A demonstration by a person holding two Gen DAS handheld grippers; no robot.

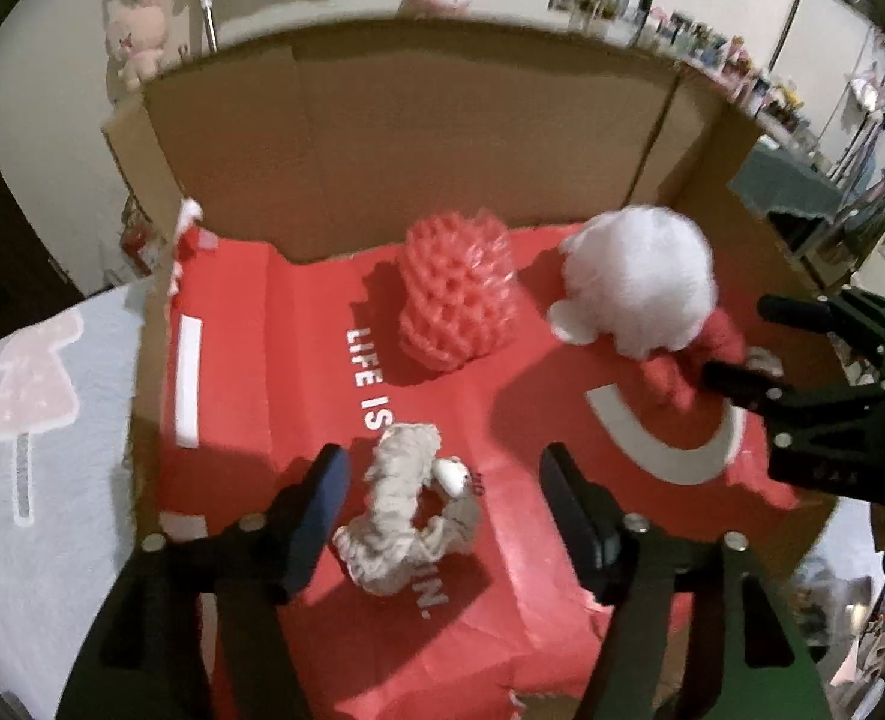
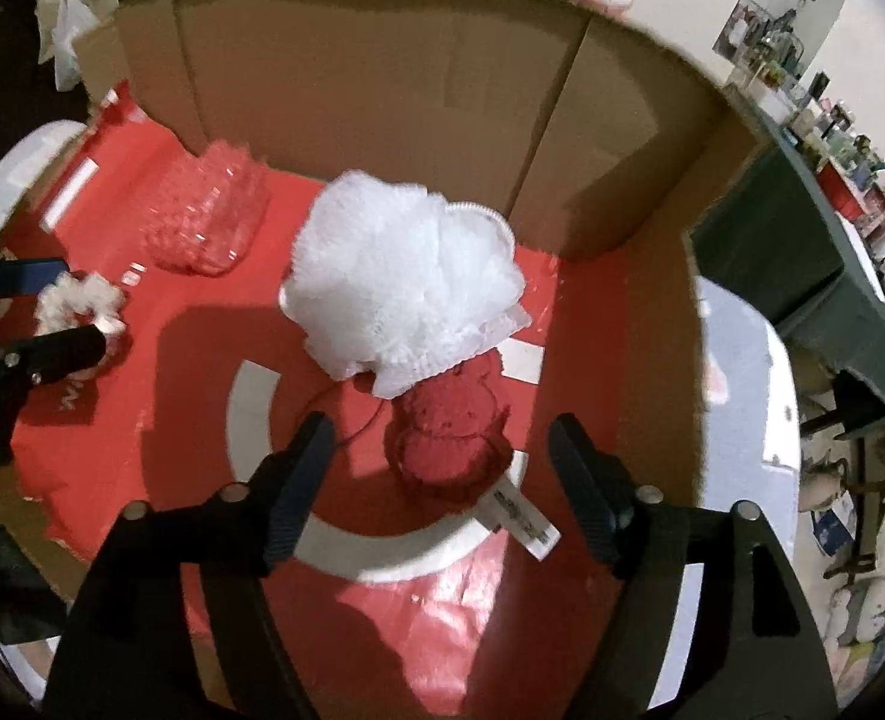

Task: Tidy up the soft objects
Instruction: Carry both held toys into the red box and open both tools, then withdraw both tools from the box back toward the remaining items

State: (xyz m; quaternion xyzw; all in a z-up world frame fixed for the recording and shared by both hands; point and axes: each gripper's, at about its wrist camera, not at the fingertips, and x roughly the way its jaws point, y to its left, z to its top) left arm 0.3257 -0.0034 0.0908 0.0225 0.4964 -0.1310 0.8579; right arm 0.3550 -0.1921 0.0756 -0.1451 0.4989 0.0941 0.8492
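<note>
A cardboard box [image 1: 382, 120] lined with red paper holds the soft things. A beige scrunchie [image 1: 406, 510] lies between the open fingers of my left gripper [image 1: 442, 480]; it also shows in the right wrist view [image 2: 82, 306]. A pink foam net [image 1: 454, 294] lies behind it, also in the right wrist view [image 2: 208, 222]. A white mesh pouf [image 2: 400, 276] rests on a red knit piece [image 2: 448, 438] with a white tag [image 2: 520, 519]. My right gripper [image 2: 442, 450] is open around the red knit piece. The pouf [image 1: 640, 276] and my right gripper [image 1: 736, 348] show in the left wrist view.
The box walls [image 2: 382, 90] stand high at the back and sides. A pale mat [image 1: 40, 390] lies left of the box. Pink plush toys [image 1: 136, 36] sit behind it. A cluttered shelf [image 2: 850, 168] runs along the right.
</note>
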